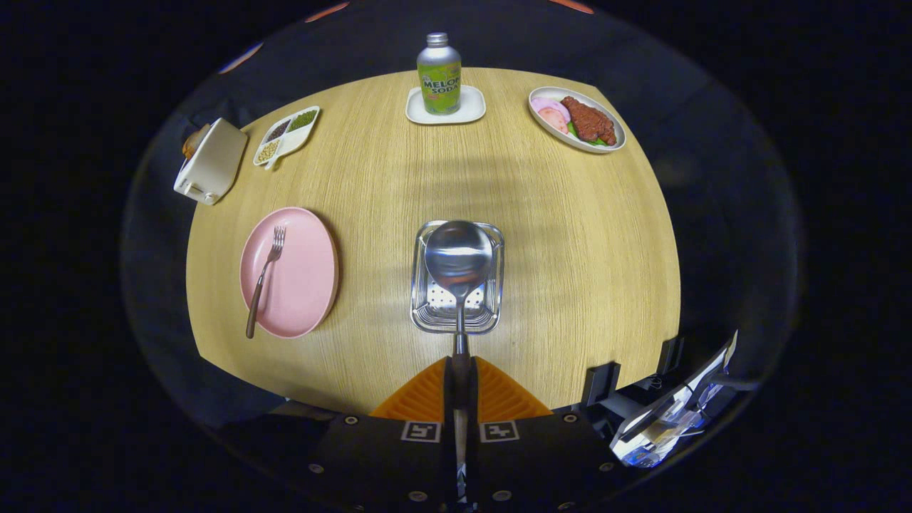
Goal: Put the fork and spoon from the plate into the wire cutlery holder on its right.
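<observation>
My gripper (460, 377) is shut on the dark handle of a metal spoon (458, 255). The spoon's bowl hangs over the square metal cutlery holder (422, 313), which stands just ahead of the fingers on the wooden table. To the holder's left lies a pink plate (303, 278). A fork (262, 279) with a brown handle rests on that plate, tines pointing away, its handle end sticking out over the near rim.
A soda bottle (439, 73) on a white coaster (470, 110) stands at the table's far side. A dish of meat and vegetables (578, 118) is far right, a divided dish of beans (287, 134) and a white toaster (211, 162) far left. Equipment (666, 410) sits off the table's near right corner.
</observation>
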Motion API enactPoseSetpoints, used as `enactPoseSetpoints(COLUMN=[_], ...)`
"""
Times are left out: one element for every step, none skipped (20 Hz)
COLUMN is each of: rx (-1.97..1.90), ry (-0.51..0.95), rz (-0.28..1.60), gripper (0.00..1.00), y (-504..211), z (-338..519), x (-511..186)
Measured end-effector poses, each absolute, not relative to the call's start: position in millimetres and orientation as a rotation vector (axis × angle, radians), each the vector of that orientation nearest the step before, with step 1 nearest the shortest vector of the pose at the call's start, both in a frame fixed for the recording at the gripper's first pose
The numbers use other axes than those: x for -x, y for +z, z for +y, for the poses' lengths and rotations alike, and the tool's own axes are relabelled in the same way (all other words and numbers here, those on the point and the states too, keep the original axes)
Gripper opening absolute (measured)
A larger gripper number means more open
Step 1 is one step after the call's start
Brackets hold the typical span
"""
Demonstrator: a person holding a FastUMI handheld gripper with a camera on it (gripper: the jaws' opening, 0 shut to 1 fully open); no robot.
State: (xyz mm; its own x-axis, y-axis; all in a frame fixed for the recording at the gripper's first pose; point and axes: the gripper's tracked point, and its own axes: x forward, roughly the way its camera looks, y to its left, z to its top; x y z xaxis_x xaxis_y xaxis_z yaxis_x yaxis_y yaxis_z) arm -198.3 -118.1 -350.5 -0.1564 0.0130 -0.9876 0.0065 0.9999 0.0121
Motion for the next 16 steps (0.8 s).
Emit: enactPoseSetpoints(rx=[-0.014, -0.009, -0.005, -0.003, -0.001, -0.003, -0.007, -0.008, -0.008, -0.010, -0.021, -0.032, -0.039, -0.043, -0.050, -0.057], ry=[0.029, 0.049, 0.060, 0.070, 0.082, 0.090, 0.099, 0.105, 0.107, 0.109, 0.113, 0.113, 0.110, 0.108, 0.106, 0.097], rz=[1.756, 1.775, 1.798, 1.815, 1.829, 1.841, 1.854, 1.861, 1.869, 1.881, 1.894, 1.908, 1.915, 1.916, 1.908, 1.894], gripper=[0.06, 0.06, 0.06, 0.06, 0.07, 0.07, 0.07, 0.07, 0.07, 0.07, 0.07, 0.08, 0.08, 0.08, 0.08, 0.09], y=[-353, -355, -357, -359, -361, -366, -369, -370, -374, -376, -380, -382, -386, -389, -391, -394], z=[-119, -121, -122, -123, -124, -124, -124, -126, -127, -126, -125, -124, -123, -123, -122, -121], x=[199, 199, 200, 198, 195, 191, 188, 185, 181, 179, 177, 176, 173, 170, 165, 161])
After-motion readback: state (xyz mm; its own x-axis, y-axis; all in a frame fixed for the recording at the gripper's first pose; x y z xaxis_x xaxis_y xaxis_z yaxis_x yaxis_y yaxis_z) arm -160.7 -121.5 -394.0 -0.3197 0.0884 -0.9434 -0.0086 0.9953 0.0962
